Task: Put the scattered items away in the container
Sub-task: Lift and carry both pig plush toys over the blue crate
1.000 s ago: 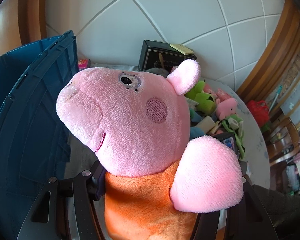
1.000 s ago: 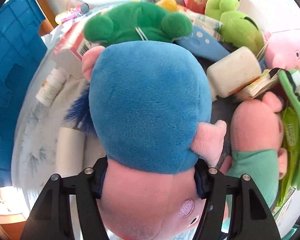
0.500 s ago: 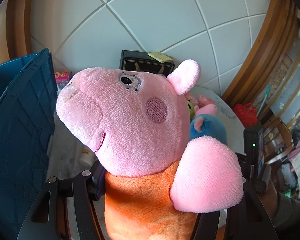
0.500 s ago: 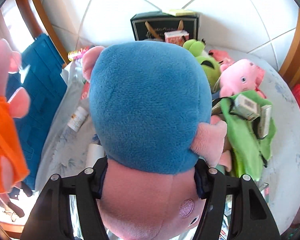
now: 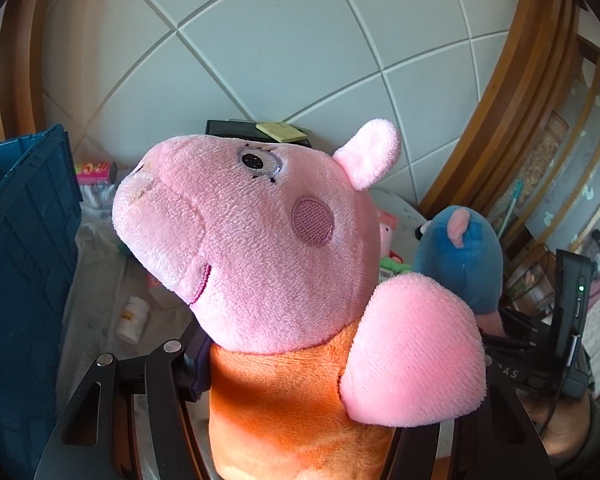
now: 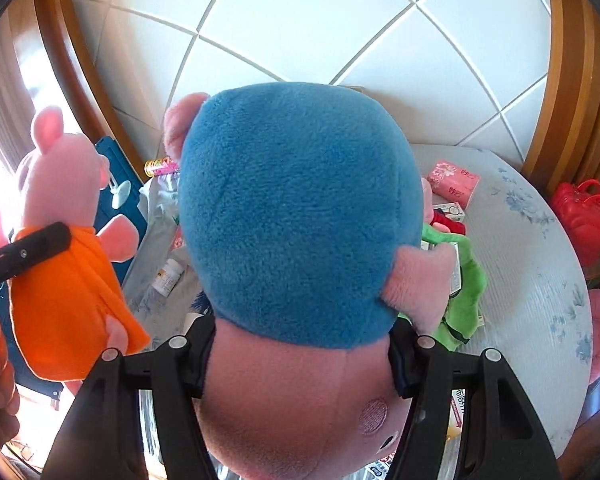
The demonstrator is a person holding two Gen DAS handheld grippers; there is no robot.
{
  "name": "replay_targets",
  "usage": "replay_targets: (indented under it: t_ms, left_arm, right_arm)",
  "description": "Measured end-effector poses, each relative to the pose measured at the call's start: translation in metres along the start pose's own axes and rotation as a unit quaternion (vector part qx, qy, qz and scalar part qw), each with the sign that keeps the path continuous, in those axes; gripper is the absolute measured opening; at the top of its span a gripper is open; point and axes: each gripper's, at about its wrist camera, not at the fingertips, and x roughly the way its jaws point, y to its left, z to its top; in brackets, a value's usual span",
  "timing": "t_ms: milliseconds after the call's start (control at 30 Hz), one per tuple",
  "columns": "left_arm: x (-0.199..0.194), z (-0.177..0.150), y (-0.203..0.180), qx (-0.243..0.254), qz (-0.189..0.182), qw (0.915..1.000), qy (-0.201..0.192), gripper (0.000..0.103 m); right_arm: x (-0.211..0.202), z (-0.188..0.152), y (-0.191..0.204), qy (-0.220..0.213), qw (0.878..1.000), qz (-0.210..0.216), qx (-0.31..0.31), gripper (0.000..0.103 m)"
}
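Observation:
My left gripper (image 5: 296, 364) is shut on a pink pig plush in an orange dress (image 5: 260, 248), held high above the table; the plush also shows in the right wrist view (image 6: 60, 240). My right gripper (image 6: 300, 356) is shut on a pig plush in a blue top (image 6: 296, 208), held upside down above the table; the plush also shows in the left wrist view (image 5: 460, 256). The blue container (image 5: 24, 260) stands at the left; it also shows in the right wrist view (image 6: 124, 200).
On the flowered tablecloth (image 6: 532, 264) lie a white pill bottle (image 5: 134, 318), a pink tube (image 5: 96, 170), a pink packet (image 6: 454, 182), a green plush (image 6: 464, 292) and small boxes. A black box (image 5: 256, 132) stands by the tiled wall. A red bag (image 6: 584, 216) hangs at the right.
Both grippers have risen with their plush toys, so the table clutter sits lower and farther away. The two toys now hang side by side in the air.

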Motion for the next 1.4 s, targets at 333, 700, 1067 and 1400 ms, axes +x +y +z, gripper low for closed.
replay_targets:
  t_ms: [333,700,1067,1400]
  left_arm:
    - [0.005,-0.005,-0.060,0.030,-0.008,0.9994,-0.013,0.061]
    - [-0.002,-0.016,-0.073,0.042,0.000,0.9990,-0.018,0.062]
    - [-0.017,-0.015,-0.038,0.037,-0.017,0.9989,-0.025,0.062]
    - [-0.051,0.004,0.025,0.030,-0.020,0.9983,-0.047,0.062]
  right_arm:
    - [-0.040,-0.015,-0.043,-0.029,0.999,-0.011,0.014,0.063]
    - [-0.050,-0.029,-0.061,-0.030,0.999,-0.012,0.031,0.063]
    - [-0.048,-0.020,-0.022,-0.033,0.999,-0.032,0.024,0.063]
    - [-0.051,0.001,0.057,-0.050,0.998,-0.027,0.004,0.063]
